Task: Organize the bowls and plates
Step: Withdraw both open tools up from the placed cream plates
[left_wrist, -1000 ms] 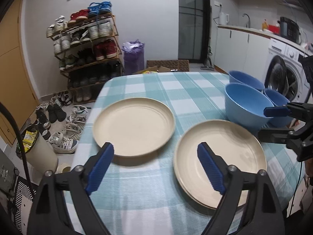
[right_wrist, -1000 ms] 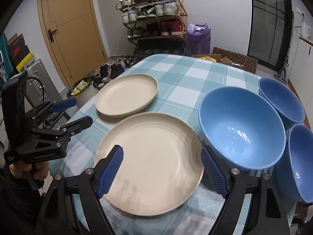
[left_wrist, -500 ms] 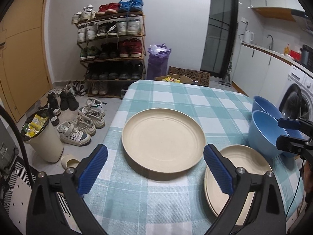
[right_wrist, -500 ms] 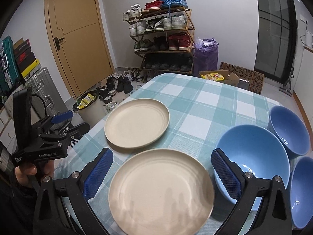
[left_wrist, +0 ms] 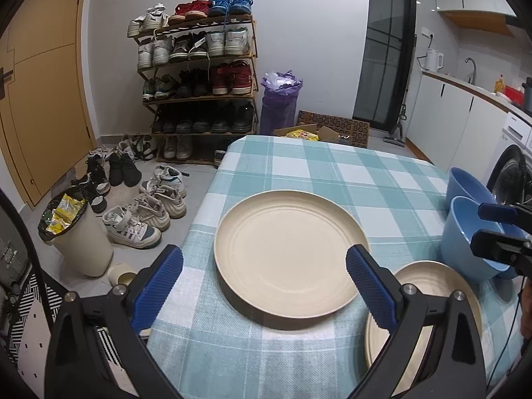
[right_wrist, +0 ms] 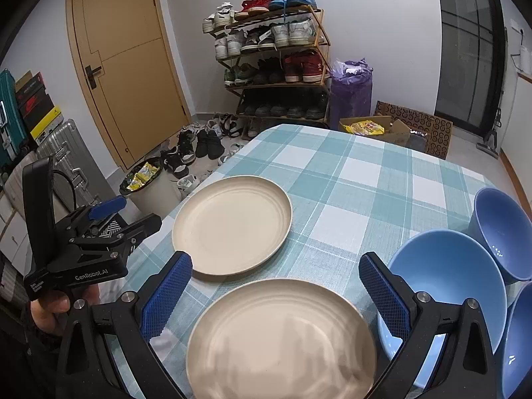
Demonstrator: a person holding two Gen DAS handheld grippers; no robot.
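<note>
Two cream plates lie on a checked tablecloth. The far plate (left_wrist: 292,252) (right_wrist: 232,224) sits just ahead of my open, empty left gripper (left_wrist: 264,282), between its jaws. The near plate (right_wrist: 282,339) (left_wrist: 429,302) lies under my open, empty right gripper (right_wrist: 276,289). Three blue bowls stand at the table's right: a large one (right_wrist: 449,286) (left_wrist: 465,236), one behind it (right_wrist: 498,229) (left_wrist: 465,183), and one at the right edge (right_wrist: 518,345). Each gripper shows in the other's view, the left (right_wrist: 109,212) and the right (left_wrist: 498,226).
The table (left_wrist: 332,166) has its left edge near my left gripper. On the floor to the left are a bin (left_wrist: 76,236), loose shoes (left_wrist: 143,212) and a shoe rack (left_wrist: 199,76). Suitcases (right_wrist: 60,146) stand far left.
Both grippers have pulled back and up from the table. The left one also swung left, so the far plate now sits between its jaws. Both stayed open.
</note>
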